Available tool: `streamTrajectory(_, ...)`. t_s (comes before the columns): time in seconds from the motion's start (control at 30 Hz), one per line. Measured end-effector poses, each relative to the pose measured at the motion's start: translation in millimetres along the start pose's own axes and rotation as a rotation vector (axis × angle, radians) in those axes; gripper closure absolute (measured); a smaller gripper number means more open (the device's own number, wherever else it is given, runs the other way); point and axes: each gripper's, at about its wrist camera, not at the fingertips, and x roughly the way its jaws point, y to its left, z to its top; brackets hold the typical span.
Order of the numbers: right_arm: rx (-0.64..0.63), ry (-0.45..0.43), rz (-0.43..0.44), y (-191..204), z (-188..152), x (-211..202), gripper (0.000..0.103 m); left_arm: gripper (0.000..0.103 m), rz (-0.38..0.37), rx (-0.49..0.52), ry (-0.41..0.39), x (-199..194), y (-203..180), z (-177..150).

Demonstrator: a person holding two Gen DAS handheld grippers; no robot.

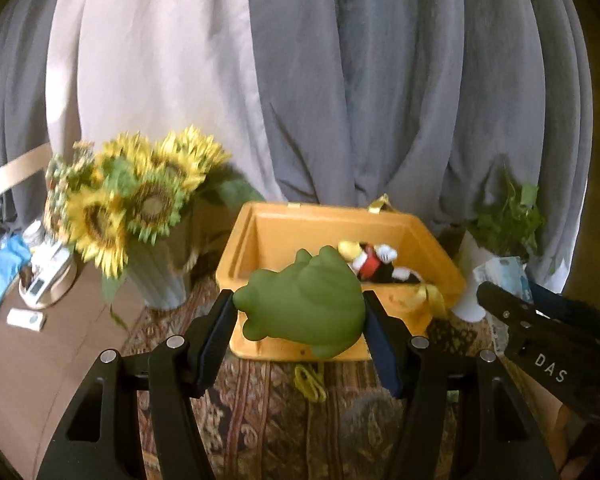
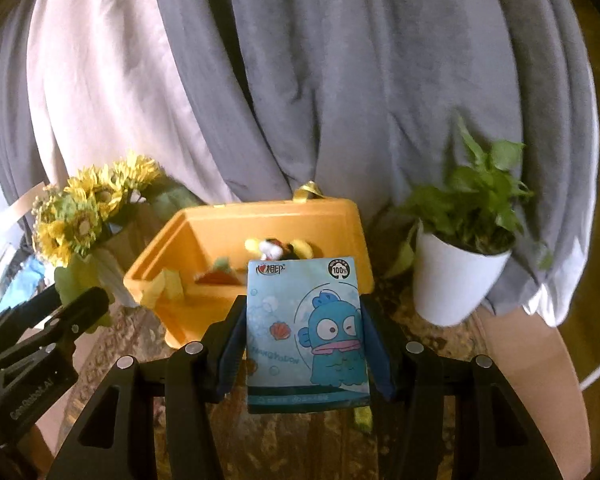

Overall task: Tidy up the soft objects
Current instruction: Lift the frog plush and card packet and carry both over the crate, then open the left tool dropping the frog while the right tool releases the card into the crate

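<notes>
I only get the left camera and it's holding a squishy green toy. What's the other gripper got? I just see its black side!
Observer: The right gripper is shut on a blue tissue pack with a cartoon fish on it.
Operator: Is there anything in the yellow box besides the Mickey doll?
Observer: Yes. The right view shows a small orange carrot-like toy on the floor of the yellow box; in your view the green toy hides it.
Operator: What's that white thing on my right?
Observer: A white pot holding a leafy green plant, standing beside the box.
</notes>
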Motion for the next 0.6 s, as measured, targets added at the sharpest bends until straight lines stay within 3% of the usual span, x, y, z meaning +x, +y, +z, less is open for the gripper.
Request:
streamTrajectory(0.3,-0.036,0.009,0.042,11,49,37,0.049,0.041,0.003,0.048,-0.024,32,4,45)
streamTrajectory(0.6,-0.086,0.075,0.074,17,87,90,0.049,0.041,-0.001,0.103,0.017,83,3,79)
